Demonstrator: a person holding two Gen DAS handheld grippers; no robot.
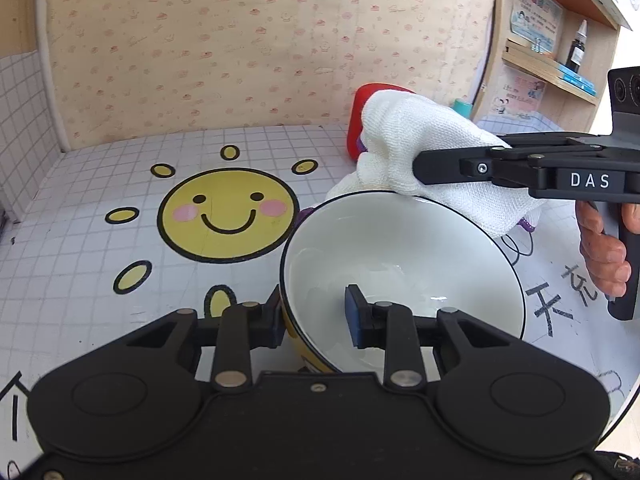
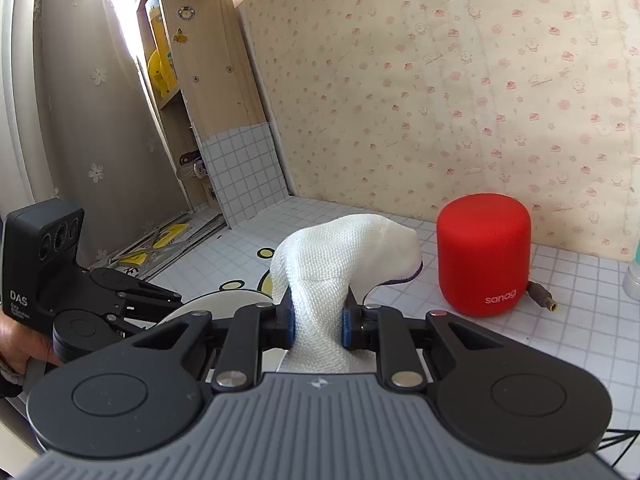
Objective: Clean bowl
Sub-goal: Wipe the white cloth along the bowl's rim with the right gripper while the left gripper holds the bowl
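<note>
A: Left wrist view?
B: One bowl (image 1: 400, 268), white inside, dark rim, sitting on the tiled table (image 1: 100, 248) at about 4 o'clock from the painted sun (image 1: 228, 214). Left gripper (image 1: 314, 314) clamped across the bowl's near wall, one pad inside, one outside. One white cloth (image 1: 420, 152) bunched at the rim's 1 o'clock edge, pinched by the right gripper (image 1: 420, 168) coming in from 3 o'clock.

A: Right wrist view?
B: Right gripper (image 2: 318, 326) closed tight on the cloth (image 2: 340, 252); bowl rim (image 2: 224, 300) just showing at 9 o'clock. One red speaker (image 2: 484, 256) at 2 o'clock.

A: Step in hand?
B: Likely wiping, cloth at the rim. Could be heading in or coming out; hard to tell. Inside looks glossy, no dirt visible.

A: Needs?
B: A steady hold on the bowl and a firm pinch on the cloth.
</note>
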